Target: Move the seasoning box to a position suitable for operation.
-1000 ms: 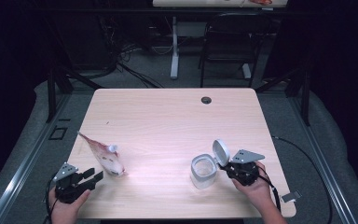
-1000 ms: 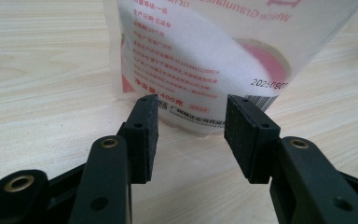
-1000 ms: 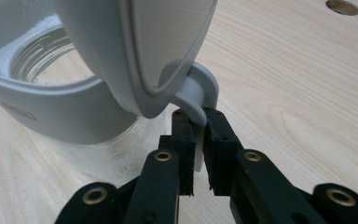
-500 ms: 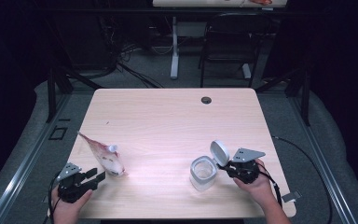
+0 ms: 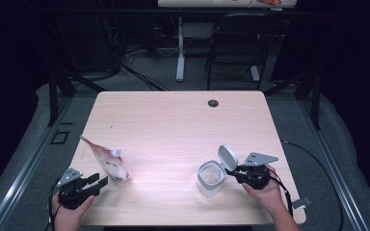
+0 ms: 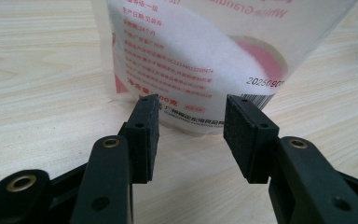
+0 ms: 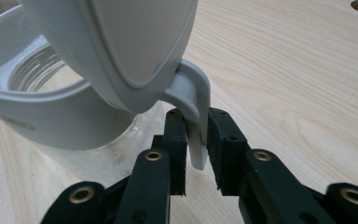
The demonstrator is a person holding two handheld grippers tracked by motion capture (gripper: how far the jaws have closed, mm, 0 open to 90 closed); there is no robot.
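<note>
A clear pouch (image 5: 107,162) of white granules with red print lies on the wooden table (image 5: 173,125) at the front left. My left gripper (image 5: 99,182) stands open just short of the pouch's (image 6: 200,60) bottom edge, which lies a little beyond the tips of my left gripper (image 6: 191,126). At the front right stands a glass jar (image 5: 209,179) with a white collar, its flip lid (image 5: 228,157) raised. My right gripper (image 5: 233,171) has the lid's white tab (image 7: 198,140) between its pads. Its jaws have just been opening, and the pads lie close beside the tab.
A round cable hole (image 5: 213,103) sits near the table's far edge. A chair (image 5: 231,53) and desk legs stand on the dark floor beyond. The table's front edge is right under both hands.
</note>
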